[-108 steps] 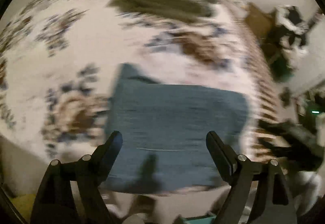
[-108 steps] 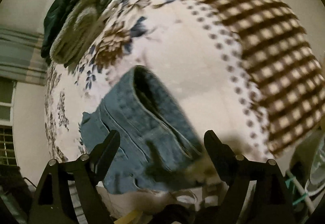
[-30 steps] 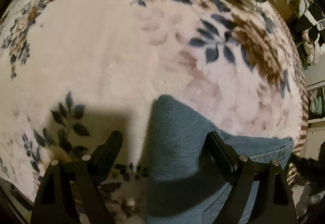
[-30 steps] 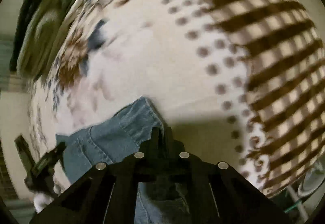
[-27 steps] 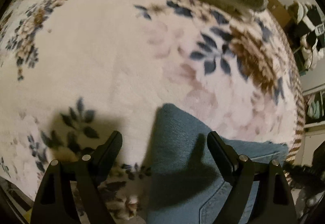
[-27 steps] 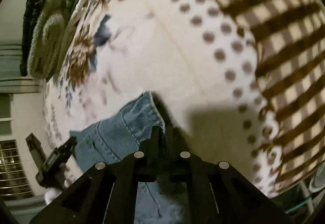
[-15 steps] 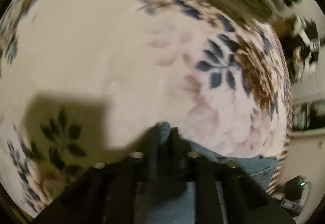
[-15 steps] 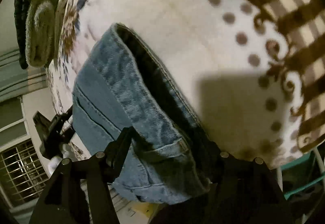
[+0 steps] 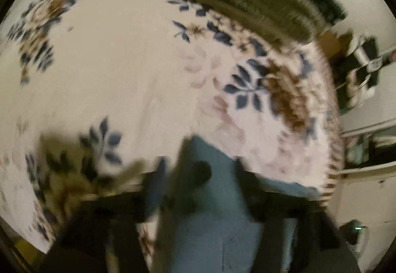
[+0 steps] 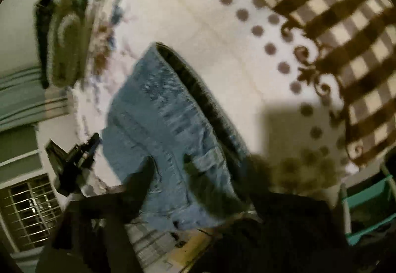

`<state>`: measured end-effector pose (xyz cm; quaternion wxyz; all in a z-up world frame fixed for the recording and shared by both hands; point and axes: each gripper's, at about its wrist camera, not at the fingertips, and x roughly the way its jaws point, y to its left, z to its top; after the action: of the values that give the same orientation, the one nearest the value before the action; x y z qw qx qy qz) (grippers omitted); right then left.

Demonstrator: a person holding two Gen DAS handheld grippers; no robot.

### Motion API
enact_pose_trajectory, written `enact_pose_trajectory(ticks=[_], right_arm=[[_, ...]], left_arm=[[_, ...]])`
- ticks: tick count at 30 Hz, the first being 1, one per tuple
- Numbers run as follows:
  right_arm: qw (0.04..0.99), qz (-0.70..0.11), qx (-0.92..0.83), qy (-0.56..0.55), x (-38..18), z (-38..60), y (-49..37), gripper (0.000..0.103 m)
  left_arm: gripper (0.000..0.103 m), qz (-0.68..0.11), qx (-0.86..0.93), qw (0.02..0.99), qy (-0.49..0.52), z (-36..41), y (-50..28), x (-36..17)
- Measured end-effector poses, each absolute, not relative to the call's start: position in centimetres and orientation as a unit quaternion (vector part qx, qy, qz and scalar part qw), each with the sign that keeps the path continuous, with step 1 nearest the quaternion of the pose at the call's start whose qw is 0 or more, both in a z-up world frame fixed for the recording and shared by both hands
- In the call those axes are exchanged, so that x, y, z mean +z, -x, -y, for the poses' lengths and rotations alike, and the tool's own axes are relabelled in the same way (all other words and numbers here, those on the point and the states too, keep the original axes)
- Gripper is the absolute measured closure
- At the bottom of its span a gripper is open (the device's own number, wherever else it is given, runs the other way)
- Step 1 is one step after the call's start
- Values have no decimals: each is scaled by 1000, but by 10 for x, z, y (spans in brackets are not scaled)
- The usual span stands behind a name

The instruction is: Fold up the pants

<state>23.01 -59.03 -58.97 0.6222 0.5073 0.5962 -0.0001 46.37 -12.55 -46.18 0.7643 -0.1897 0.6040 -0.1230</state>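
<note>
The blue denim pants (image 9: pixel 212 213) lie folded into a thick bundle on a floral blanket (image 9: pixel 118 80). In the left wrist view my left gripper (image 9: pixel 198 171) is blurred by motion, its fingers standing apart on either side of the bundle's corner. In the right wrist view the pants (image 10: pixel 168 129) show their waistband edge and a pocket. My right gripper (image 10: pixel 198 174) is open over the near end of the bundle, also blurred. The left gripper also shows in the right wrist view (image 10: pixel 74 156), at the far end of the pants.
Folded olive and dark green blankets (image 9: pixel 267 0) lie at the far edge of the bed; they also show in the right wrist view (image 10: pixel 64 42). A brown checked border (image 10: pixel 334 37) runs along the blanket's side. Shelves with clutter (image 9: pixel 361 70) stand beyond the bed.
My left gripper, shut on the pants' corner half a second ago, has opened. My right gripper stays open and has drawn back a little from the bundle. Both views are motion-blurred.
</note>
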Motion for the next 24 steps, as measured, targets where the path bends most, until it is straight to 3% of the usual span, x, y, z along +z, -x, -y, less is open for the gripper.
enact_pose_trajectory(ticks=[2, 8, 11, 23, 24], right_arm=[[616, -595, 4, -516, -591, 589, -212, 14], [575, -594, 19, -562, -634, 557, -182, 13], [588, -567, 29, -576, -645, 543, -184, 0], [601, -528, 75, -595, -646, 507, -231, 0], [600, -521, 76, -603, -645, 508, -232, 0]], left_arm=[[19, -613, -124, 753, 203, 119, -441, -466], [19, -662, -119, 703, 231, 113, -390, -510], [19, -669, -135, 691, 238, 122, -382, -526], [16, -664, -163, 678, 270, 119, -379, -541], [12, -664, -165, 676, 274, 117, -379, -542]])
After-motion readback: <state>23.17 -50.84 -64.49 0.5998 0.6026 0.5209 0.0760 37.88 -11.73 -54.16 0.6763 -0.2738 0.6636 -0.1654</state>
